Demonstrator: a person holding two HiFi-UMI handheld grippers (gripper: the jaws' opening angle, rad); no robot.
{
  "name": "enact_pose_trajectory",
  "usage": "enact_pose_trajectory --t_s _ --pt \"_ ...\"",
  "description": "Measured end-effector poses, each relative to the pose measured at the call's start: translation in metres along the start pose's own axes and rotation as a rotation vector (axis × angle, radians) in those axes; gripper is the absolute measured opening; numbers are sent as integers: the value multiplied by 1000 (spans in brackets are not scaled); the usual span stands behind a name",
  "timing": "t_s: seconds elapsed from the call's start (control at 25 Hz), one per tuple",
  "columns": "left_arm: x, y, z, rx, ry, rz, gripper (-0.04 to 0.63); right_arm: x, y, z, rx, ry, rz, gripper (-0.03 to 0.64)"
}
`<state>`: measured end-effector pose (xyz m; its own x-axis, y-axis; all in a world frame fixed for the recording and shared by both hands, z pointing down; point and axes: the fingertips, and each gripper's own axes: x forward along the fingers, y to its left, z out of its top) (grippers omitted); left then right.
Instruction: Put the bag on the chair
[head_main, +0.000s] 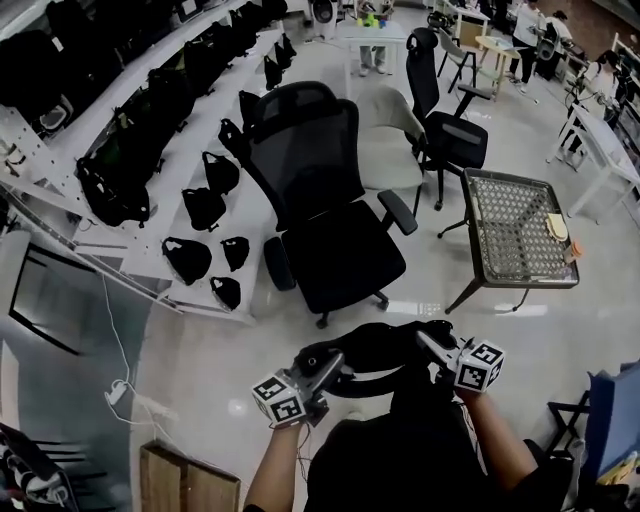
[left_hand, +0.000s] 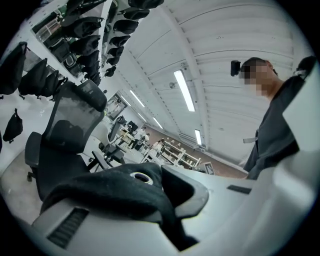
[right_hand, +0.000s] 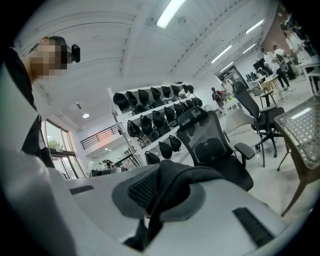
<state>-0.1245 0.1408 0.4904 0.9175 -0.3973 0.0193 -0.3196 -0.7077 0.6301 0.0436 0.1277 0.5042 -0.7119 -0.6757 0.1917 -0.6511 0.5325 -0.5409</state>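
Note:
A black bag (head_main: 385, 345) hangs between both grippers, low in the head view, just in front of the person's body. My left gripper (head_main: 325, 370) is shut on the bag's left strap (left_hand: 110, 192), which has a metal eyelet. My right gripper (head_main: 432, 347) is shut on the bag's right strap (right_hand: 172, 185). The black mesh office chair (head_main: 325, 215) stands just beyond the bag, seat facing me; it also shows as the chair (left_hand: 62, 135) in the left gripper view and the chair (right_hand: 212, 147) in the right gripper view.
White racks (head_main: 130, 150) with several black bags line the left. A grey chair (head_main: 390, 140) and another black chair (head_main: 450, 130) stand behind. A lattice-top table (head_main: 515, 230) is at right. A wooden box (head_main: 190, 480) sits on the floor at lower left. People stand far back.

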Motion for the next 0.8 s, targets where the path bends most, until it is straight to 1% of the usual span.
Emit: enact_pose_trajectory --t_s 0.24,0.48,0.64,0.8 --pt "50 37 32 -18 -88 88 17 29 -55 47 -2 21 79 12" --pt "98 67 57 -28 -113 144 17 50 -107 84 -16 59 126 12" --pt "123 86 67 -44 -130 183 17 57 -133 95 3 78 146 12" --pt "144 94 70 -67 -146 219 17 56 -151 106 16 98 166 12"
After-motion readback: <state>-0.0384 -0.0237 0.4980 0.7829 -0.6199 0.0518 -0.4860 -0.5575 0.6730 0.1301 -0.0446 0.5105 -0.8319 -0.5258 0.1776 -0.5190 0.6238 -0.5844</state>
